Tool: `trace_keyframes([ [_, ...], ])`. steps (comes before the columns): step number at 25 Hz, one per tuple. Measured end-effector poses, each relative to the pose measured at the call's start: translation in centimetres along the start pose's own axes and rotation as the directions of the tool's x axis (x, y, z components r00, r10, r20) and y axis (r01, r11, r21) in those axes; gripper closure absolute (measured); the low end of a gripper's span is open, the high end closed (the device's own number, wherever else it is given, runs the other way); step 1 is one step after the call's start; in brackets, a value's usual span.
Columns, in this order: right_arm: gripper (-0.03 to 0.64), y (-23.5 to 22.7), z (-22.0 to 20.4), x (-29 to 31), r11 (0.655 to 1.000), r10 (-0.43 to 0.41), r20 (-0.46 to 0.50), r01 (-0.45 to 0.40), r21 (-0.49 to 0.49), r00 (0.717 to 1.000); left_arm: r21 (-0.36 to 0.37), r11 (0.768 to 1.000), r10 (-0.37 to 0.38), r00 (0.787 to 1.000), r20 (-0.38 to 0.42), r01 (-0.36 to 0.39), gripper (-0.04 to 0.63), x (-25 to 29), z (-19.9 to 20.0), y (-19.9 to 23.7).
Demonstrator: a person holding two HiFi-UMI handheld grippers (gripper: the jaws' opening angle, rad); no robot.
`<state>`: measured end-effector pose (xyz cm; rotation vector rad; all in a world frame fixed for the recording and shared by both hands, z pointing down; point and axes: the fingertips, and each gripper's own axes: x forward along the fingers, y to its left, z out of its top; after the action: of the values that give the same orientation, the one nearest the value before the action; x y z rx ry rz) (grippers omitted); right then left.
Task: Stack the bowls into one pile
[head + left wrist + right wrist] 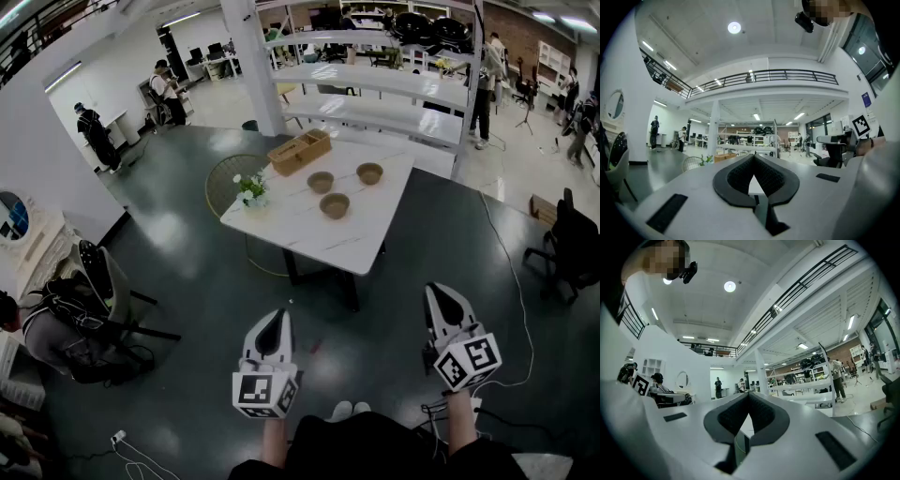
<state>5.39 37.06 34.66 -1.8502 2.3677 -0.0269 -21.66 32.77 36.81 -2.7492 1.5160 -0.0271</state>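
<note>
- The white worktop (328, 242) stands on a dark floor (187, 272), well ahead of both hand-held grippers.
- Three brown bowls sit on it, each upright, each apart from the others, none inside another.
- The far-right bowl (369, 172) is close to the worktop's right edge, towards the far-right corner.
- The middle bowl (321, 182) is just left of it, about midway between the left and right edges in the far half.
- The near bowl (335, 205) sits a little closer to the middle of the worktop, in front of the gap between the other two.
- A wooden box (300, 151) lies at the far-left corner.
- A small potted plant (250, 190) with white flowers stands at the left edge.
- The left hand-held gripper (273, 323) is held low over the floor, well short of the worktop's near edge. Its jaws are closed tip to tip with nothing between them.
- The right hand-held gripper (439, 298) is beside it, also over the floor and short of the worktop. Its jaws are closed and empty too.
- Both point roughly level towards the worktop.
- A white shelf rack (375, 94) stands beyond the far edge.
- A black office chair (572, 246) is off to the right.
</note>
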Motion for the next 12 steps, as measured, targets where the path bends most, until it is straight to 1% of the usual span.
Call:
trace_keyframes([
  [7,0.603,-0.32,0.03,-0.14,1.000,-0.004,-0.001,0.004,0.003,1.000,0.000,1.000,0.007,1.000,-0.005,-0.007,0.580,-0.01,-0.05,-0.05],
  [12,0.603,-0.80,-0.46,0.09,1.000,0.000,-0.009,0.000,-0.013,1.000,-0.004,1.000,0.011,1.000,-0.019,-0.011,0.580,0.55,-0.52,-0.30],
])
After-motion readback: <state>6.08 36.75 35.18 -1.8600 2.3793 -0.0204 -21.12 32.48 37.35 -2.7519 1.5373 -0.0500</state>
